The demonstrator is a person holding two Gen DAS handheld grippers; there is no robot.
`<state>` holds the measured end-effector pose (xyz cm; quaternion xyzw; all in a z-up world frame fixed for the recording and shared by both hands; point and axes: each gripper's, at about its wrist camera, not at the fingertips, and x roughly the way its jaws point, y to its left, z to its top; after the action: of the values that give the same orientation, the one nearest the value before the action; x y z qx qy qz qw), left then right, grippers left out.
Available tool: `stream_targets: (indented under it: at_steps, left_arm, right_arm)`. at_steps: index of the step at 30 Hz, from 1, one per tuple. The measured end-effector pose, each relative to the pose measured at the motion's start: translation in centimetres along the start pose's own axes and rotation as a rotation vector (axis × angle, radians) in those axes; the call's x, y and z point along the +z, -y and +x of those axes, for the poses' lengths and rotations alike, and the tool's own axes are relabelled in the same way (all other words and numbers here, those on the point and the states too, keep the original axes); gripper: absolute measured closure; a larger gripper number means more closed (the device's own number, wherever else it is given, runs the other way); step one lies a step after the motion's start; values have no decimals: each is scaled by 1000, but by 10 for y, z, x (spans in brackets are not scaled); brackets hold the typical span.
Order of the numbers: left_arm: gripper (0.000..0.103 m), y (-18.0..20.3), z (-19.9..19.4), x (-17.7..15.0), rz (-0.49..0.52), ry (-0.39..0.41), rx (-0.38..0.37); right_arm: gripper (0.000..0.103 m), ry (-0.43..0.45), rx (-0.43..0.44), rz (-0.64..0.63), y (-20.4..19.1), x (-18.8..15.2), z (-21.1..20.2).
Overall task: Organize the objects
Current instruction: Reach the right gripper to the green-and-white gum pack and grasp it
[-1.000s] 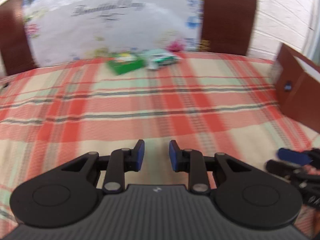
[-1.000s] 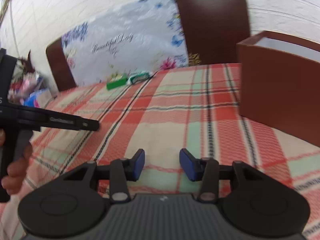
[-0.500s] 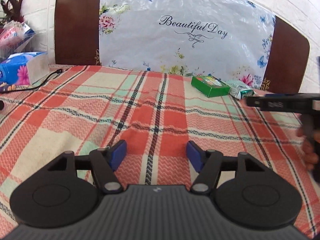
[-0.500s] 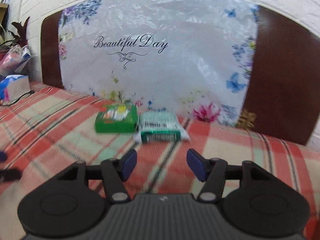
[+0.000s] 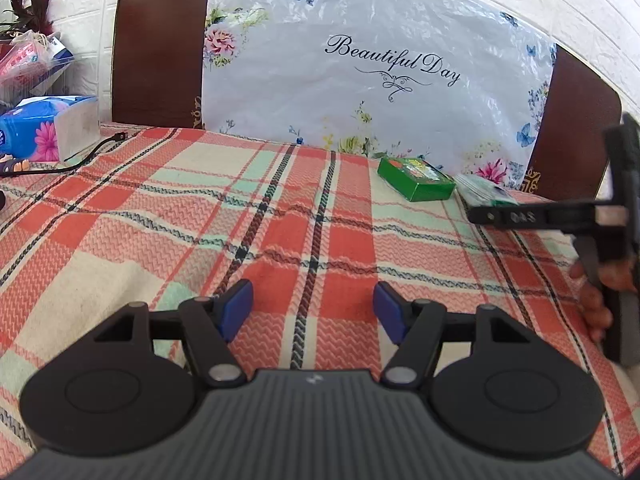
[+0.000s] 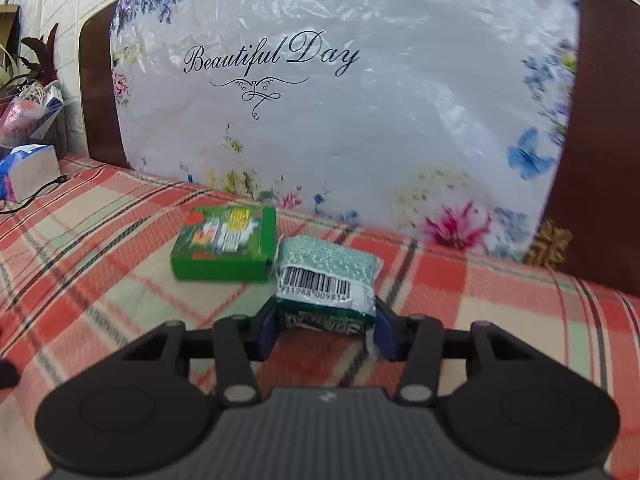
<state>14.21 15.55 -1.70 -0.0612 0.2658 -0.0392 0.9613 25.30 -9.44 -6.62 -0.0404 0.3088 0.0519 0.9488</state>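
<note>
Right gripper (image 6: 326, 330), lower centre of frame: jaws closing, teal packet (image 6: 326, 280) between blue pads, near end already pinched. Green box (image 6: 226, 244) touches packet's left edge, centre frame, on plaid cloth (image 6: 100, 240).

Left gripper (image 5: 312, 310): jaws wide, empty, over bare cloth.

Risk: soft wrapper may crumple or slip; lifting may nudge box.

Hidden: packet's underside; print blurred. Right gripper cut off at right edge of left view.

Bright, even daylight; strong fisheye bending at edges; right wrist view slightly motion-blurred; glare on the plastic sheet (image 6: 360, 120).
</note>
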Motion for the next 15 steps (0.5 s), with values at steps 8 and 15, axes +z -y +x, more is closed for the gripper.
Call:
stream_targets:
  at_steps: [8, 15]
  left_arm:
    - [31, 1, 0, 0, 10, -12, -1]
    - [29, 21, -2, 2, 106, -64, 50]
  right_arm:
    - [57, -29, 6, 12, 1, -82, -121]
    - [23, -37, -83, 105, 17, -151, -227]
